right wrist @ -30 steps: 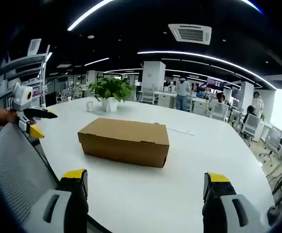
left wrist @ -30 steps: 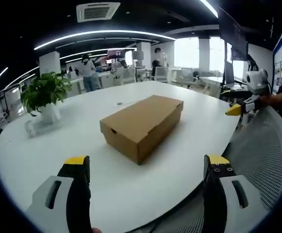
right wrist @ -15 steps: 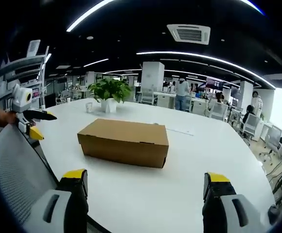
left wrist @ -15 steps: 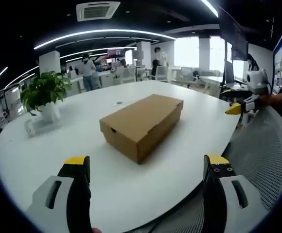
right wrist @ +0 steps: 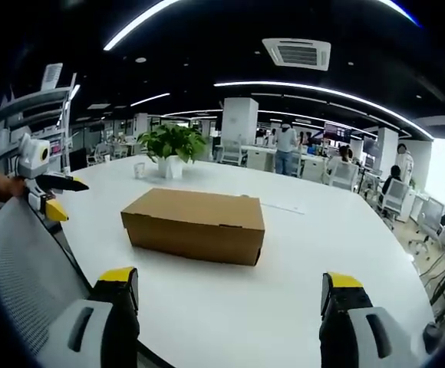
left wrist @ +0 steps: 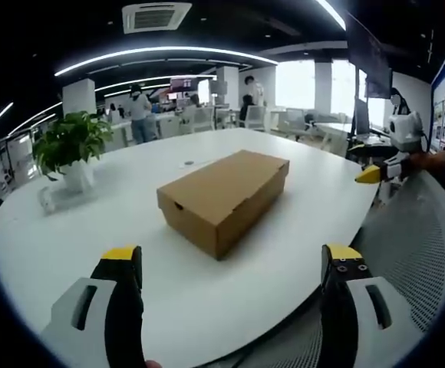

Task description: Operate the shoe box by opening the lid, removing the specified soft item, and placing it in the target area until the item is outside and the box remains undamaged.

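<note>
A closed brown cardboard shoe box (left wrist: 224, 195) lies on the round white table (left wrist: 130, 245), lid down. In the right gripper view the same shoe box (right wrist: 194, 224) sits mid-table. My left gripper (left wrist: 230, 264) hovers near the table's front edge, well short of the box, open and holding nothing. My right gripper (right wrist: 230, 287) is likewise open, off the near edge, apart from the box. The right gripper (left wrist: 376, 172) shows at the right of the left gripper view; the left gripper (right wrist: 54, 195) shows at the left of the right gripper view. The soft item is hidden inside.
A potted green plant (left wrist: 69, 149) and a small white cup (left wrist: 47, 201) stand at the table's far left. A grey mesh chair back (right wrist: 31, 268) lies below and between the grippers. Desks, chairs and people fill the office behind.
</note>
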The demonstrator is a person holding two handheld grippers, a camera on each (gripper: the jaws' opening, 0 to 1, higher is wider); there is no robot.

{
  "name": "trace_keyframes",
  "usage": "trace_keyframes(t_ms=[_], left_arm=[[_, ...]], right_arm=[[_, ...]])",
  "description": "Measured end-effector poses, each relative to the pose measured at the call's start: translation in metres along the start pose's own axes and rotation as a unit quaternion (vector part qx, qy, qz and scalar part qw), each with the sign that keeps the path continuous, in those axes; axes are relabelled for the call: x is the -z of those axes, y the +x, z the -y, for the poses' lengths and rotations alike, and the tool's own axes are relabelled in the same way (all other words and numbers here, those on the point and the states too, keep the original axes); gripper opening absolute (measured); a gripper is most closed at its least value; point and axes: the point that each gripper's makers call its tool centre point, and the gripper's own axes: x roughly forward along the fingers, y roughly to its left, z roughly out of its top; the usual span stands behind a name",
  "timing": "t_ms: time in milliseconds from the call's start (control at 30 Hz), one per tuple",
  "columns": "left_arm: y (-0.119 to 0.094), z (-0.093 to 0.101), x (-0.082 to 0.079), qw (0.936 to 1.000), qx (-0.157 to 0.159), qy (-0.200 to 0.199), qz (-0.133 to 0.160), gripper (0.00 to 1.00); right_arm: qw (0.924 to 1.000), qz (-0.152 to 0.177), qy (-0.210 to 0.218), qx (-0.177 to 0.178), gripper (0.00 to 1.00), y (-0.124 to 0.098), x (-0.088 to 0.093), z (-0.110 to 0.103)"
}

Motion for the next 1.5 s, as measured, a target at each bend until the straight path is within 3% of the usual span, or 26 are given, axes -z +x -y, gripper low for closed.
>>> trace_keyframes(t_ms=[433,633,1167,1500], left_arm=[[-0.001,-0.001,-0.005,0.9998,-0.002,-0.007,0.016,0.99],[-0.001,-0.002,-0.005,0.9998,-0.003,-0.012,0.016,0.99],[-0.001,-0.002,-0.006,0.9996,0.000,-0.022,0.016,0.99],[-0.005,-0.014,-0.006,0.9992,-0.021,-0.033,0.009,0.99]], right_arm=[[1.0000,0.002,-0.005,0.001,0.99,-0.001,-0.002,0.000],[0.9999,0.006,0.002,-0.011,0.99,-0.002,-0.004,-0.003],[1.0000,0.002,0.001,0.002,0.99,-0.007,-0.008,0.002],[1.0000,0.001,0.005,-0.008,0.99,-0.012,-0.018,0.009]])
